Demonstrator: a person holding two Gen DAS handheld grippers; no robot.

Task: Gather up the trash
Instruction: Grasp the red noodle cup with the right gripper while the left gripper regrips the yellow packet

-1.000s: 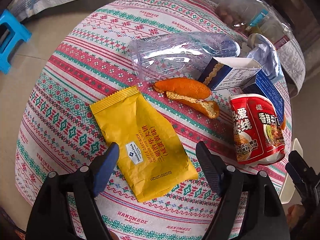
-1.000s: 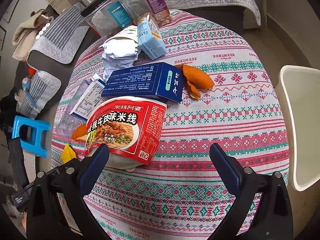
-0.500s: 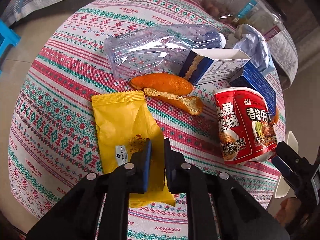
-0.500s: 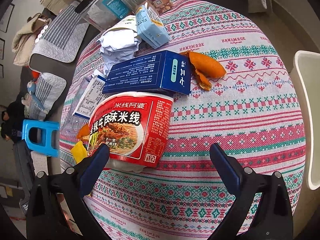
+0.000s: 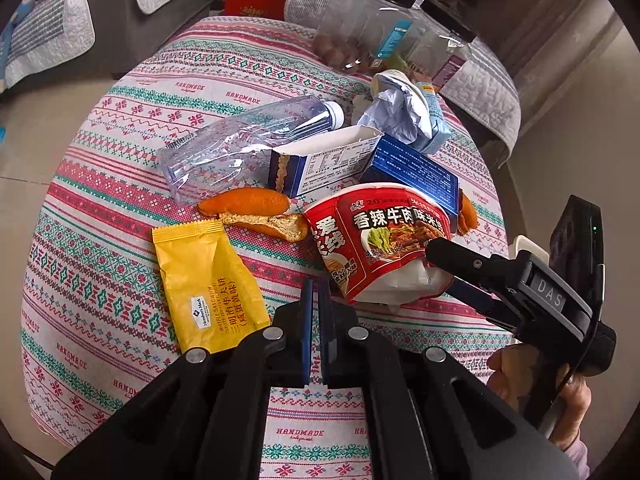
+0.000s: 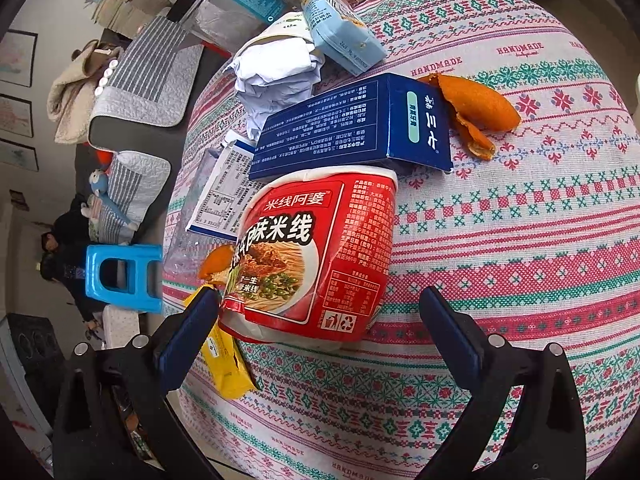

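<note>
A round table with a patterned cloth (image 5: 100, 208) holds trash. A yellow snack wrapper (image 5: 208, 280) lies at the front left; its corner shows in the right wrist view (image 6: 228, 368). My left gripper (image 5: 316, 300) is shut, with nothing seen between the pads, just right of the wrapper's edge. A red noodle cup (image 5: 376, 236) lies on its side. My right gripper (image 6: 320, 312) is open, its fingers on either side of the cup's (image 6: 316, 248) base. Orange peel (image 5: 256, 208), a crushed clear bottle (image 5: 240, 144) and blue boxes (image 5: 412, 172) lie behind.
Crumpled white paper (image 6: 276, 68), a light blue carton (image 6: 340, 36) and clear jars (image 5: 384, 36) sit at the table's far side. More orange peel (image 6: 476, 108) lies right of the blue box (image 6: 352, 124). A blue stool (image 6: 124, 276) stands on the floor.
My left gripper closed over the yellow wrapper, then drew back and right, shut and off the wrapper. My right gripper moved closer, its open fingers now flanking the noodle cup.
</note>
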